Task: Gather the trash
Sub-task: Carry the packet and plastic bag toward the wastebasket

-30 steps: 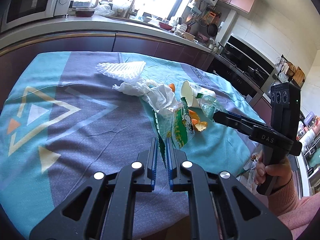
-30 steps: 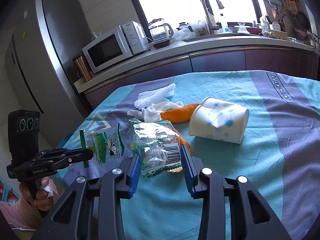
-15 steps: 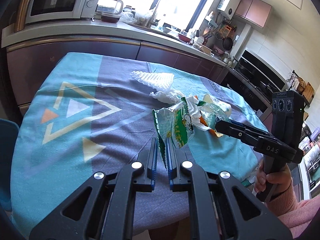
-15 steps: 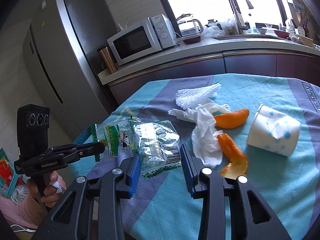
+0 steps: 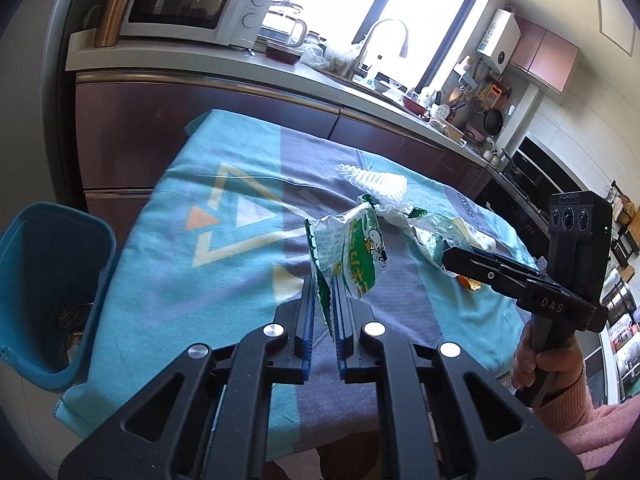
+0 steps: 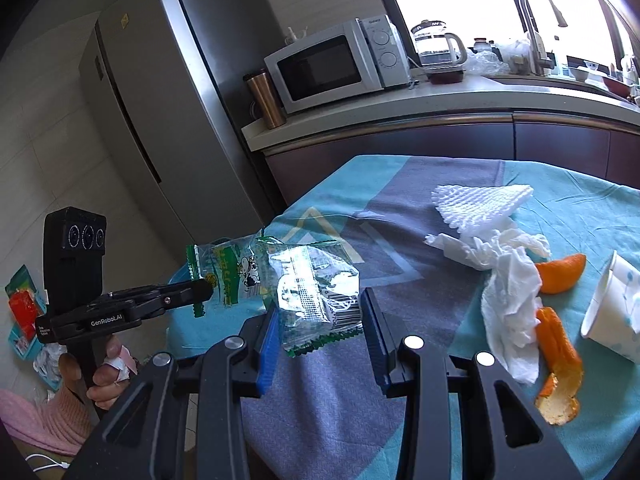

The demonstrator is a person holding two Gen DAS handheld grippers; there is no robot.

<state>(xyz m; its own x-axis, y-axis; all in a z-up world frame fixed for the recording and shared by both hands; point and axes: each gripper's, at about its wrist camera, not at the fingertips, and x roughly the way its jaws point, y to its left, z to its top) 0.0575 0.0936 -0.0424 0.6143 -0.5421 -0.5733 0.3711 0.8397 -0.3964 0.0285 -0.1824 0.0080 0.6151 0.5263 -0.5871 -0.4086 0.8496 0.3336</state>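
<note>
My left gripper (image 5: 322, 284) is shut on a green-and-white snack wrapper (image 5: 352, 252), held above the table's near left part; it also shows in the right wrist view (image 6: 228, 272). My right gripper (image 6: 320, 316) is shut on a crumpled clear wrapper with a barcode (image 6: 316, 292), held above the table; the wrapper also shows in the left wrist view (image 5: 430, 236). On the cloth lie crumpled white tissues (image 6: 508, 300), orange peels (image 6: 556, 356), a white foam net (image 6: 480, 208) and a tipped paper cup (image 6: 612, 320).
A blue trash bin (image 5: 52, 288) stands on the floor left of the table (image 5: 160, 260), with some trash inside. A kitchen counter with a microwave (image 6: 332, 68), kettle and sink runs behind. A fridge (image 6: 160, 100) stands at left.
Both grippers have drawn back and left from the trash pile, each carrying its wrapper. The blue bin has come into the left wrist view.
</note>
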